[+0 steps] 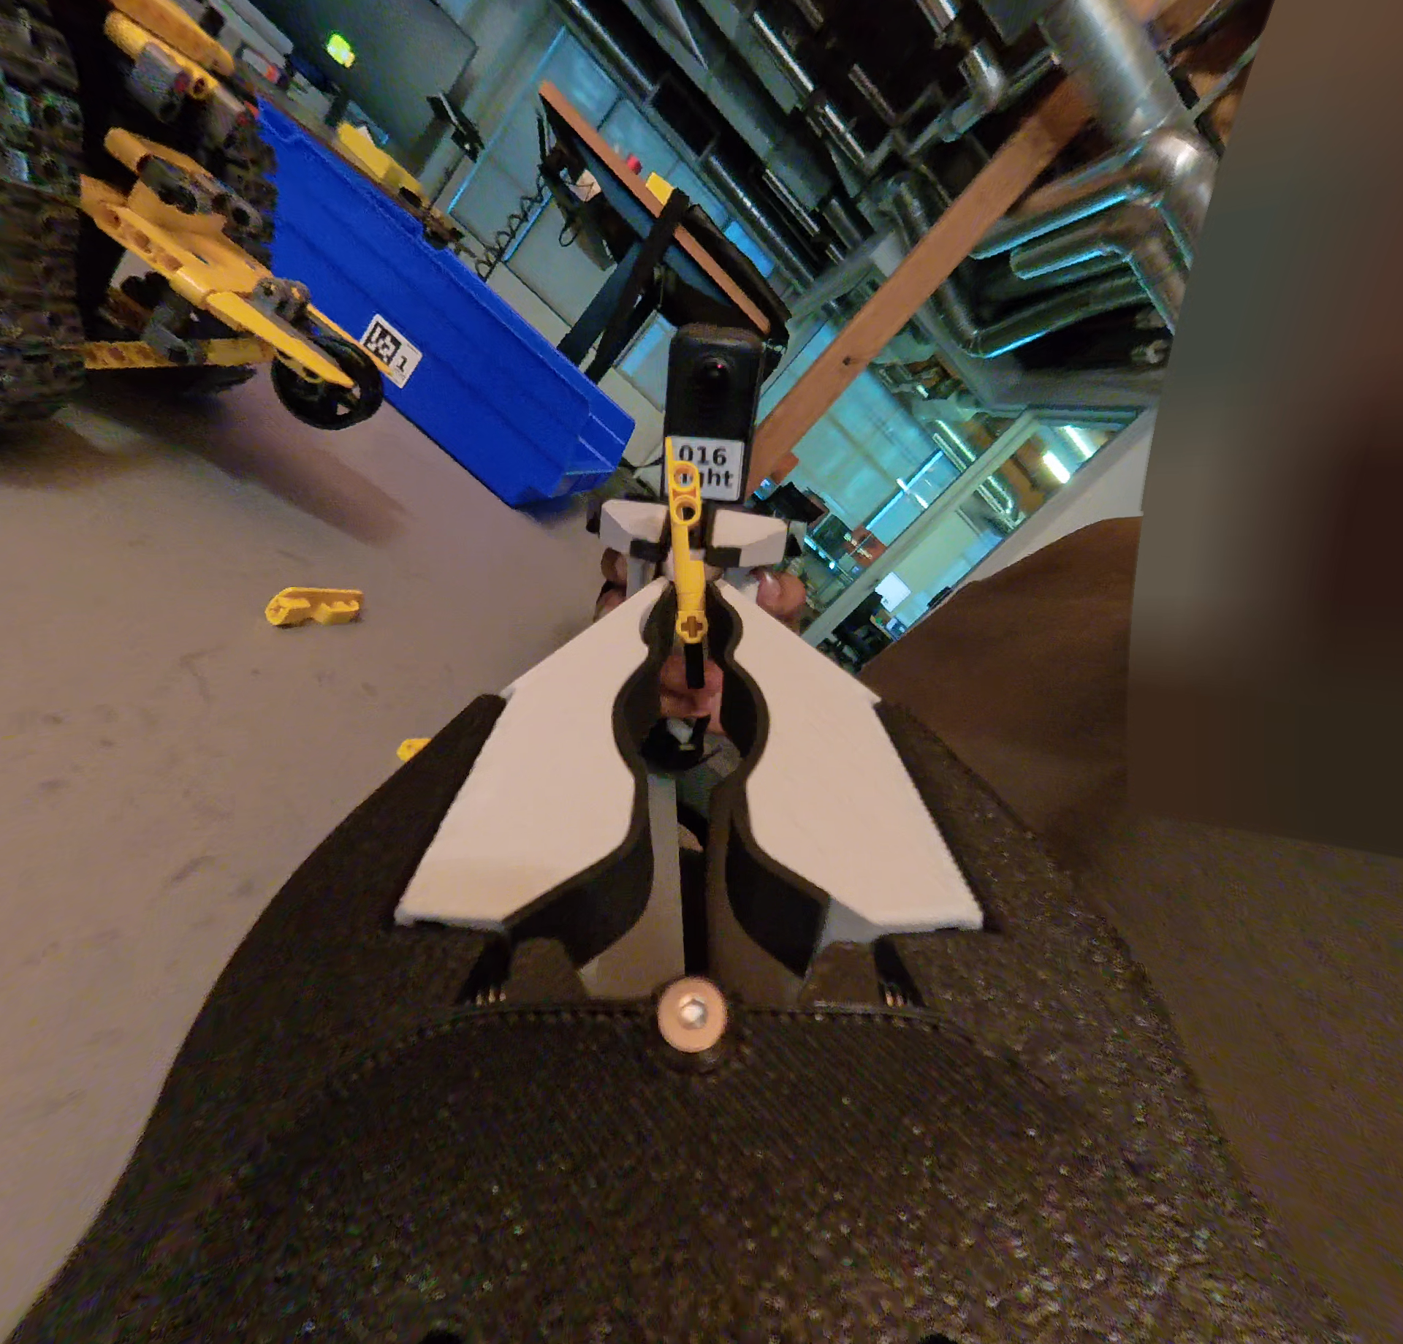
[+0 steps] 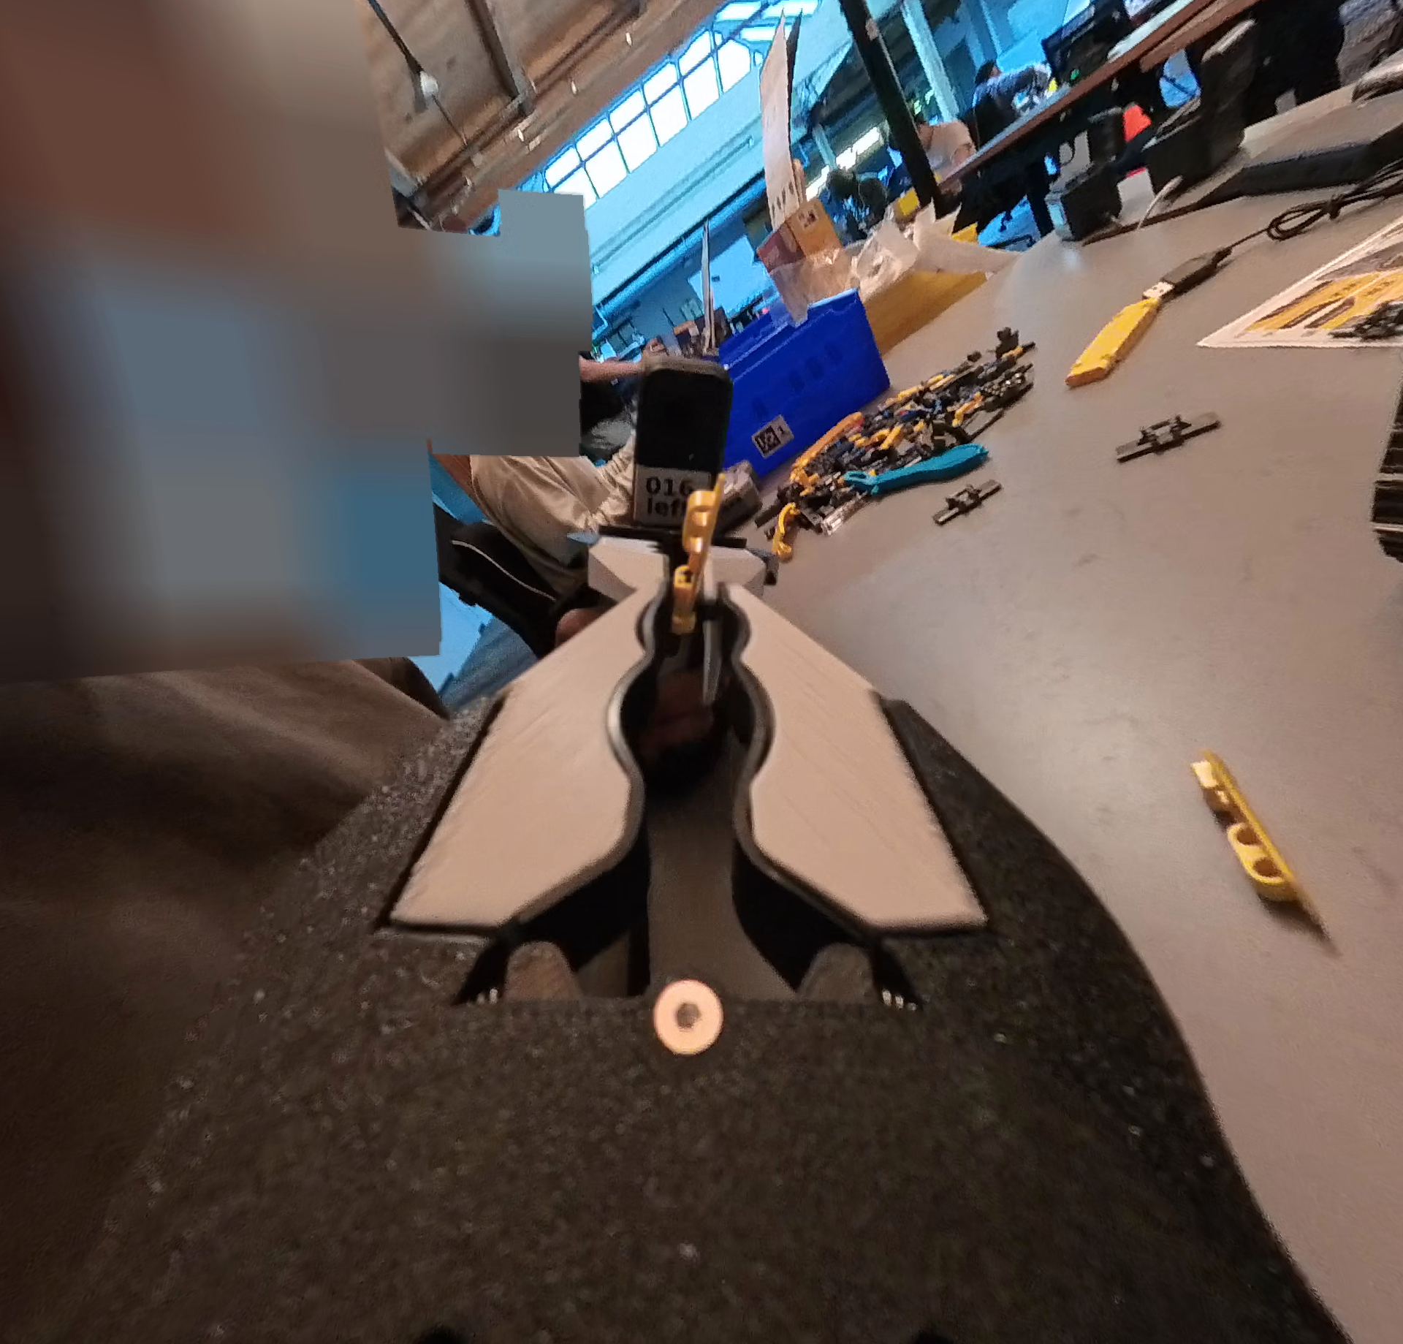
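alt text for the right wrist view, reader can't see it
The right gripper is shut on a small yellow brick piece, meeting the left gripper head-on above a grey table. Beyond lie a pile of loose brick parts, a blue bin and a yellow beam.

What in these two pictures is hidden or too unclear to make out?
- Left wrist view: the yellow-and-black toy vehicle is cut off by the left edge.
- Both views: what lies under the yellow beam, hidden by white fingers.
- Right wrist view: the heap of parts on the table is too small and blurred to sort.
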Demonstrator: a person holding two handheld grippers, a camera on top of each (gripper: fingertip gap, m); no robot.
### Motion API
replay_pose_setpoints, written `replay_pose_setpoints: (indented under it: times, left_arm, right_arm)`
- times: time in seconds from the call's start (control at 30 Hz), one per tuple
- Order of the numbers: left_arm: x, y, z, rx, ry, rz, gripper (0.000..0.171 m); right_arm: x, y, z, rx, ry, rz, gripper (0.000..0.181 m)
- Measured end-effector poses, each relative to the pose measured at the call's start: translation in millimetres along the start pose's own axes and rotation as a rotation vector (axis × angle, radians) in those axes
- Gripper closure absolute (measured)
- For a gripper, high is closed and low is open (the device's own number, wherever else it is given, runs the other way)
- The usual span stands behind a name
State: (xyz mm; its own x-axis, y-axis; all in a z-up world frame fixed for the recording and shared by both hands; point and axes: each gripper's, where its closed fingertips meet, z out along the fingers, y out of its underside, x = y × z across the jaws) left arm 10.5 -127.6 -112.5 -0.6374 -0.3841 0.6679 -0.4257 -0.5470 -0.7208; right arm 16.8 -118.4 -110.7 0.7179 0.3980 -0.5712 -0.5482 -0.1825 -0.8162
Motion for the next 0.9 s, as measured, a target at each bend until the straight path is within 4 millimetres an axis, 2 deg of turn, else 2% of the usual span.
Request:
replay_pose_setpoints:
  times: [0.07,0.13,0.3,0.4,0.53,0.6,0.63,0.67,0.77,0.9]
  left_arm:
    - [-1,7,0,-0.068,-0.011,0.012,0.169]
    - [0,18,2,-0.158,-0.016,0.025,0.169]
    - [4,30,7,-0.23,0.014,0.019,0.169]
    - [4,34,8,-0.258,0.014,0.021,0.169]
    - [2,34,9,-0.254,-0.004,0.014,0.168]
    - [-9,26,6,-0.214,-0.083,0.026,0.16]
    - [-18,20,2,-0.184,-0.146,0.048,0.145]
    - [-23,12,-4,-0.149,-0.2,0.08,0.137]
    - [-39,-17,-32,-0.03,-0.377,0.198,0.131]
    - [-49,-51,-77,0.177,-0.535,0.265,0.129]
  right_arm:
    - [0,-2,-5,-0.033,-0.002,-0.013,0.155]
    - [-1,-3,-11,-0.087,-0.01,-0.012,0.149]
    - [-6,24,-11,-0.337,-0.024,-0.035,0.151]
    - [-10,30,-8,-0.369,-0.031,-0.08,0.172]
    - [-9,29,-8,-0.372,-0.012,-0.094,0.175]
    - [0,25,-8,-0.367,0.063,-0.125,0.175]
    - [7,23,-9,-0.367,0.123,-0.147,0.175]
    - [18,23,-12,-0.378,0.206,-0.181,0.175]
    - [45,25,-21,-0.415,0.437,-0.267,0.175]
    - [62,36,-27,-0.457,0.616,-0.286,0.175]
